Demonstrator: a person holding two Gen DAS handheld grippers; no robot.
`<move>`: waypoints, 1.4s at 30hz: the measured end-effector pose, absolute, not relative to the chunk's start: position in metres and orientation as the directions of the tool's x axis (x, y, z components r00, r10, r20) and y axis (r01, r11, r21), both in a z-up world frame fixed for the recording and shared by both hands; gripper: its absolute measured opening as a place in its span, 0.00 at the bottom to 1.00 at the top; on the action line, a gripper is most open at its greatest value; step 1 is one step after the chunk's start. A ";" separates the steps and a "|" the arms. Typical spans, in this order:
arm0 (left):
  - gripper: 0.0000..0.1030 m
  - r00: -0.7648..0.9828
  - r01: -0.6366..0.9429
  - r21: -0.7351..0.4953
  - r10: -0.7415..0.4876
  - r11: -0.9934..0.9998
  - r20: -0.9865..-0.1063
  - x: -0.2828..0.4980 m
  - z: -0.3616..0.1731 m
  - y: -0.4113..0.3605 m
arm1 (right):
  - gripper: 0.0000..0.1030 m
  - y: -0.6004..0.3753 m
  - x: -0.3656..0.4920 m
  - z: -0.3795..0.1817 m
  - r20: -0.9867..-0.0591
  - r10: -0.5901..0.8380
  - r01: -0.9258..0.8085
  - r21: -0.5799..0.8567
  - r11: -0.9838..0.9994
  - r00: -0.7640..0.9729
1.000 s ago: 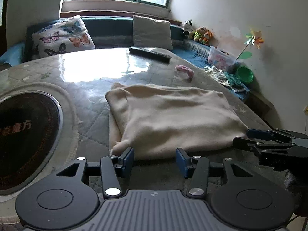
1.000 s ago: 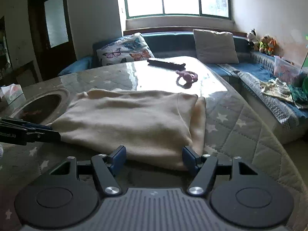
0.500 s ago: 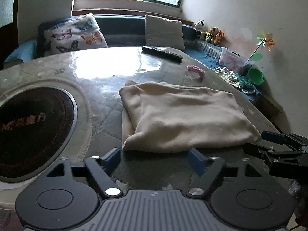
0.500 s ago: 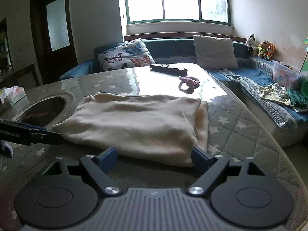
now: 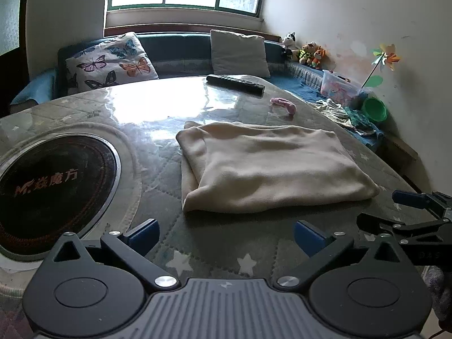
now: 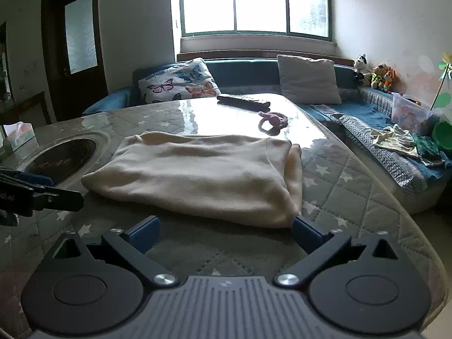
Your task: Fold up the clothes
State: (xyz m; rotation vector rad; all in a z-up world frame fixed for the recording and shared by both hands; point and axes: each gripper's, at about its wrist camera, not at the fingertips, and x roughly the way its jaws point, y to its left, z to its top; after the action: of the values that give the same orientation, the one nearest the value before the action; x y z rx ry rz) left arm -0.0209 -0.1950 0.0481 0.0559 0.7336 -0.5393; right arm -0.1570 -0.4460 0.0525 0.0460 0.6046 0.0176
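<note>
Left wrist | both hand-held grippers (image 5: 226,236) (image 6: 226,233) just spread apart, empty | folded cloth (image 5: 268,166) edge just ahead

A: We see daylight from the window (image 6: 255,2), blown out white, room otherwise dim

B: We get hard glare on the table (image 5: 132,104) top, fisheye bending and black corners in both views, everything fairly sharp, soft shadows near us

Folded cloth (image 5: 271,166) lies on table (image 5: 158,107), remote (image 5: 236,84) behind.
</note>
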 end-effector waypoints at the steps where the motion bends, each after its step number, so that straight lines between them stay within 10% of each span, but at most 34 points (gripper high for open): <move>1: 1.00 0.614 0.487 -0.135 -0.448 0.863 -0.649 -0.022 0.048 -0.194 | 1.00 -0.445 -0.159 0.053 -0.568 0.028 -0.001 0.047 0.999 0.823; 42: 1.00 0.662 0.503 -0.070 -0.436 0.861 -0.610 -0.070 0.048 -0.174 | 1.00 -0.404 -0.197 0.050 -0.563 -0.014 0.044 0.040 0.998 0.827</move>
State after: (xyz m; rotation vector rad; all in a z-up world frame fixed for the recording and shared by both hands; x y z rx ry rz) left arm -0.0696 -0.1738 0.0476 0.1086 0.6608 -0.5320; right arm -0.1970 -0.4042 0.0504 0.0516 0.5971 -0.0305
